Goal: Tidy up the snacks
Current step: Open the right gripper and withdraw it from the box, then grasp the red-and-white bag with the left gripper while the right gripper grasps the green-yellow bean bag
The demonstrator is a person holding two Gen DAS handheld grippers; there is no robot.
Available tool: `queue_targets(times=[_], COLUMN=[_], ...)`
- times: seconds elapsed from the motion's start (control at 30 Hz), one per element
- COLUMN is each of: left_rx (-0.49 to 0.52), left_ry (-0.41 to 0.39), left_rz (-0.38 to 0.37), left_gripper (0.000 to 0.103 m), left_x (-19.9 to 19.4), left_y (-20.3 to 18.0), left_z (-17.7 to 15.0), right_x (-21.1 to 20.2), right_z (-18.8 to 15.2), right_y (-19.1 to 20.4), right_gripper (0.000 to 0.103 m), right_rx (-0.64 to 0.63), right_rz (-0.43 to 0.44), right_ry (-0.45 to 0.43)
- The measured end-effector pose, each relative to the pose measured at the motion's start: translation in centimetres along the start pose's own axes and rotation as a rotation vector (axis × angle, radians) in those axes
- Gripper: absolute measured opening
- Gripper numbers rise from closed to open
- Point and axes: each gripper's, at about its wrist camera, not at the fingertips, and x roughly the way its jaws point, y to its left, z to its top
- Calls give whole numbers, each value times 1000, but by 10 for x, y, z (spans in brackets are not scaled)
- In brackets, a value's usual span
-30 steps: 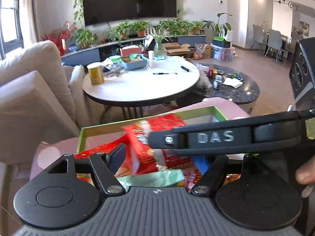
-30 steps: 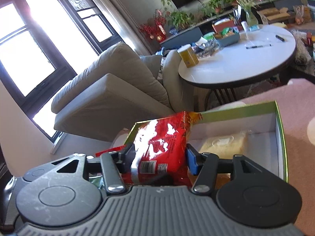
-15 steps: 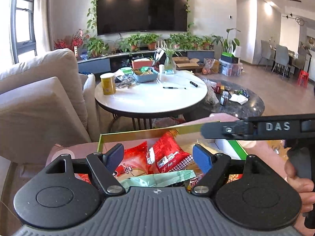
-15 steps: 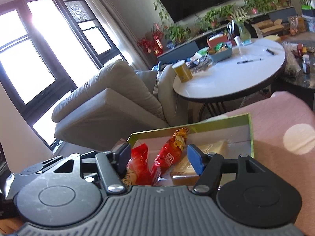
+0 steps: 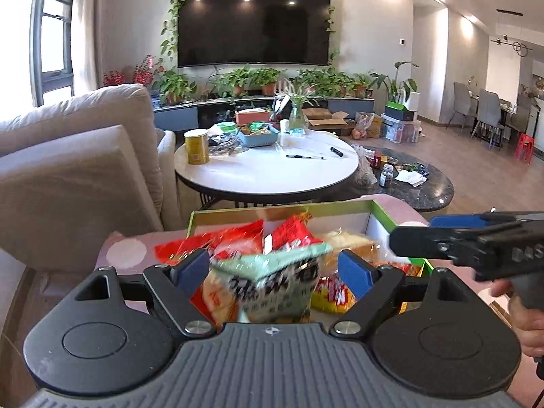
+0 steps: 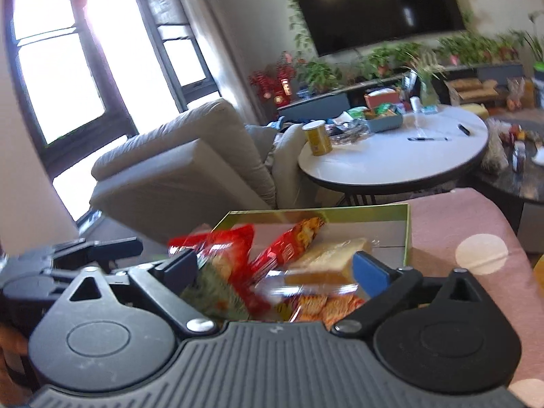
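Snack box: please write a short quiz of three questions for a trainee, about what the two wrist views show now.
1. True or false: the snack box has a green rim.
2. What lies in the box to the right of the red packets? A) sliced bread B) a banana C) a bottle
3. What colour is the can on the round white table?
Key: 1 true; 2 A; 3 yellow.

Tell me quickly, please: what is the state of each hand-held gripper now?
Left hand-held gripper: open, jaws have just been opening, green packet loose between them.
Right hand-held gripper: open, holding nothing.
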Motion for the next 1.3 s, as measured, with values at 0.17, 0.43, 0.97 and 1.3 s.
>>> queue_targets(times=[0.17,0.43,0.97,1.3], left_rx=[-41,-71,-62,-24], left_ry=[9,-5,27,130], left_rz=[9,14,82,100], left_gripper=[83,84,87,88], left_x=[-15,-41,-83,-82], left_y=[9,18,33,38], left_z=[-17,-45,-105,-145], right_x=[-28,-79,-57,-61], right_z=[-15,-13,-68,-96], right_y=[32,63,55,71], right_gripper=[62,62,62,62], right_rx=[-167,-272,-99,-105], right_rz=[-21,-99,-162,-148], right_ry=[-132,-241,4,59])
